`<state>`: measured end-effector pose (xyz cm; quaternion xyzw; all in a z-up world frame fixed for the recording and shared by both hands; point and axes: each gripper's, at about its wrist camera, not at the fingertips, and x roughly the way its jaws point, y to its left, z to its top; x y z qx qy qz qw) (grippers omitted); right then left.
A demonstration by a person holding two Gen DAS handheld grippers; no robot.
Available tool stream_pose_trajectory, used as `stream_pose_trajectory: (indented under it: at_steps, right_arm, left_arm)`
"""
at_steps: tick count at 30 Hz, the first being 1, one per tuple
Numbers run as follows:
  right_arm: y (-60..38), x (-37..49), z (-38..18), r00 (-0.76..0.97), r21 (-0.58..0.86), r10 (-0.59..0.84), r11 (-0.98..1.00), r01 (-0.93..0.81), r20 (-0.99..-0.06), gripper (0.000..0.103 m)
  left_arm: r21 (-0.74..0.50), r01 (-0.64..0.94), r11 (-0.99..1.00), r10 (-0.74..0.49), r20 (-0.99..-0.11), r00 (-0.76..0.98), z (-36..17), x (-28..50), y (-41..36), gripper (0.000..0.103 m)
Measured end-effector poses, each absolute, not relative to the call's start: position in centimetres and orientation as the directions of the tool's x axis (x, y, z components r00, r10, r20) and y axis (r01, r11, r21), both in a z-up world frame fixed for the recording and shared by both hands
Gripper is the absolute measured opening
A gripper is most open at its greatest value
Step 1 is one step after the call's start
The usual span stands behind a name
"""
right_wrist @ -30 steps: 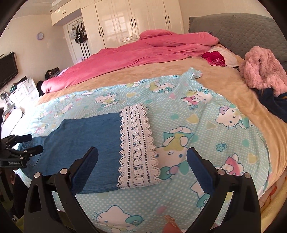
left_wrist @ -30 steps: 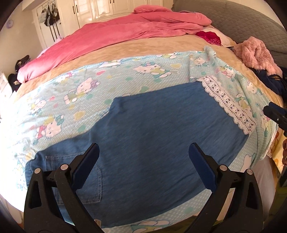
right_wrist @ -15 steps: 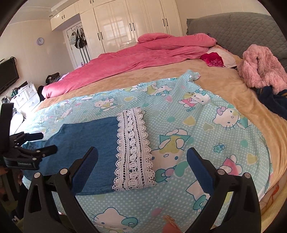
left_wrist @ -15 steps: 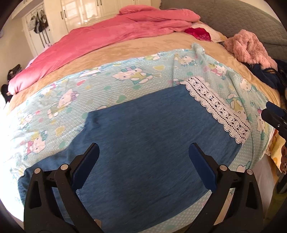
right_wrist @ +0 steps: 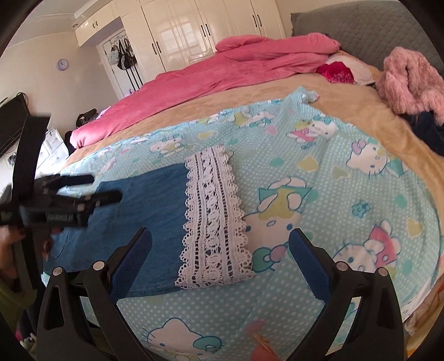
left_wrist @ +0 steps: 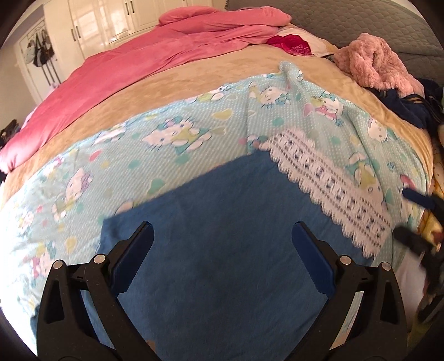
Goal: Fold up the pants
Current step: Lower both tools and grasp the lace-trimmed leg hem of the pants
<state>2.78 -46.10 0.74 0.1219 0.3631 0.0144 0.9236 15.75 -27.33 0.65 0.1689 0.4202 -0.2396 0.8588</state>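
Note:
Blue denim pants [left_wrist: 222, 236] lie flat on the cartoon-print blanket [left_wrist: 166, 144], with a white lace hem [left_wrist: 333, 188] at their right end. My left gripper [left_wrist: 222, 250] hovers open over the middle of the denim, holding nothing. In the right wrist view the same pants [right_wrist: 149, 205] and lace hem [right_wrist: 213, 216] lie near the bed's front edge. My right gripper [right_wrist: 220, 258] stands open above the lace hem, empty. The left gripper [right_wrist: 91, 194] shows there at the left, over the denim.
A pink duvet [right_wrist: 236, 66] covers the far side of the bed. A pink fluffy garment [right_wrist: 410, 83] and dark clothes [right_wrist: 427, 130] lie at the right by the grey headboard [right_wrist: 360, 25]. White wardrobes [right_wrist: 208, 30] stand behind.
My left gripper has moved to the right along the pants, from the waist and pocket end toward the lace hem. The right gripper has shifted slightly closer to the hem.

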Motion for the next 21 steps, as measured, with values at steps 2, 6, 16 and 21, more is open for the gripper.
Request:
stream_pose_trajectory:
  at_steps: [2,6,16,21]
  right_arm:
    - [-45.7,2.9,0.2,0.728,0.238,0.123,0.970,0.056,-0.674,0.098]
    - [-45.4,3.5,-0.6,0.716,0.233,0.117,0.970,0.065,-0.689,0.098]
    - [-45.3,4.2,-2.6,0.700,0.280,0.150,0.957,0.074,-0.698,0.098]
    - [-44.9,4.6,-2.8,0.701,0.296,0.175,0.954,0.053,-0.691,0.097]
  left_arm:
    - [0.095,0.571,0.816,-0.277,-0.802,0.529,0.9,16.7,-28.4,0.093]
    - [0.116,0.621,0.775,-0.298,-0.800,0.521,0.8,18.4,-30.6,0.093]
    - [0.091,0.667,0.740,-0.288,-0.852,0.436,-3.1,22.7,-33.7,0.093]
    - [0.004,0.664,0.748,-0.317,-0.876,0.363,-5.4,24.8,-33.3,0.080]
